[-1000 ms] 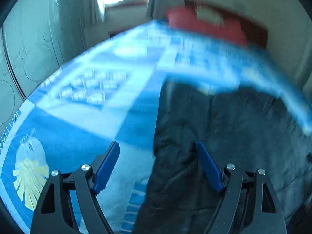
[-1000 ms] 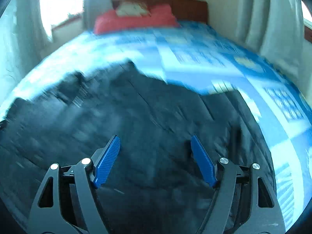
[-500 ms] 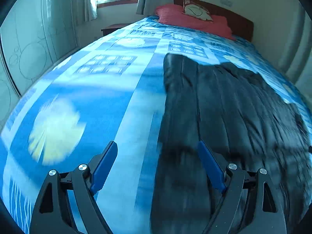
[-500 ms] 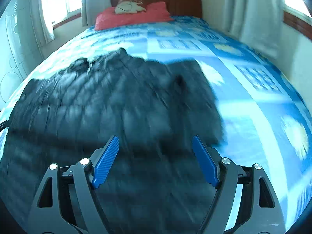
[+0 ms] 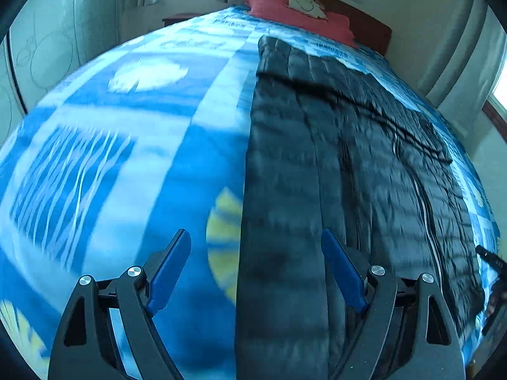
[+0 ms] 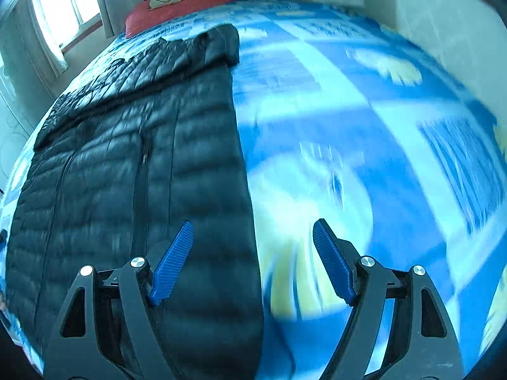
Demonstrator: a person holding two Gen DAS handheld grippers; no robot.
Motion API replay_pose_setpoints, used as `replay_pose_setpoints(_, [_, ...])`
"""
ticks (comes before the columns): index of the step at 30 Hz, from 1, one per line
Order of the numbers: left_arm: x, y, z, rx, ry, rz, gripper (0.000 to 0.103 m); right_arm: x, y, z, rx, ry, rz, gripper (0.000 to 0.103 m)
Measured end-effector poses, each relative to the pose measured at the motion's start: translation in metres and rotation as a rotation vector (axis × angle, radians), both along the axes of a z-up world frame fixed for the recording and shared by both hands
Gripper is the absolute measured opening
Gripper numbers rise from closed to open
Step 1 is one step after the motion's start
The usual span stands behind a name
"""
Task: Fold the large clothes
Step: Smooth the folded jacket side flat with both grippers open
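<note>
A large black quilted puffer jacket (image 5: 332, 174) lies flat on the blue patterned bed cover (image 5: 126, 145), front zip running lengthwise. My left gripper (image 5: 256, 253) is open and empty, over the jacket's left edge near its bottom end. In the right wrist view the jacket (image 6: 133, 164) fills the left half, with a folded part near the top. My right gripper (image 6: 253, 247) is open and empty, astride the jacket's right edge over the cover (image 6: 364, 145).
A red pillow (image 5: 294, 12) lies at the wooden headboard (image 5: 364, 28). Curtains and a window (image 6: 63, 3) stand at the bed's left side, a wall (image 6: 443, 15) at its right. Part of the other gripper (image 5: 494, 266) shows at the right edge.
Both grippers have pulled back toward the foot of the bed and swung outward: the left now over the jacket's left edge, the right over its right edge. Both stayed open.
</note>
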State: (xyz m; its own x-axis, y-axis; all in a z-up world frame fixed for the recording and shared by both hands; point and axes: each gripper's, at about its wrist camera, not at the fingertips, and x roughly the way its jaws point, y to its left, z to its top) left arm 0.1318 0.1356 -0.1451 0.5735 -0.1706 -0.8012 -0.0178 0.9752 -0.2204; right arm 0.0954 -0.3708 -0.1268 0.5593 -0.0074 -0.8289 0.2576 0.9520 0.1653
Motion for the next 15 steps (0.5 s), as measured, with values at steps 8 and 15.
replay_pose_setpoints(8, [-0.04, 0.001, -0.016, -0.034, 0.019, 0.043, 0.083, -0.039, 0.01, -0.011, 0.072, -0.021, 0.027, 0.078])
replay_pose_setpoints(15, [-0.051, -0.006, -0.017, -0.037, 0.02, 0.008, 0.083, -0.055, 0.021, -0.01, 0.102, -0.036, 0.073, 0.068])
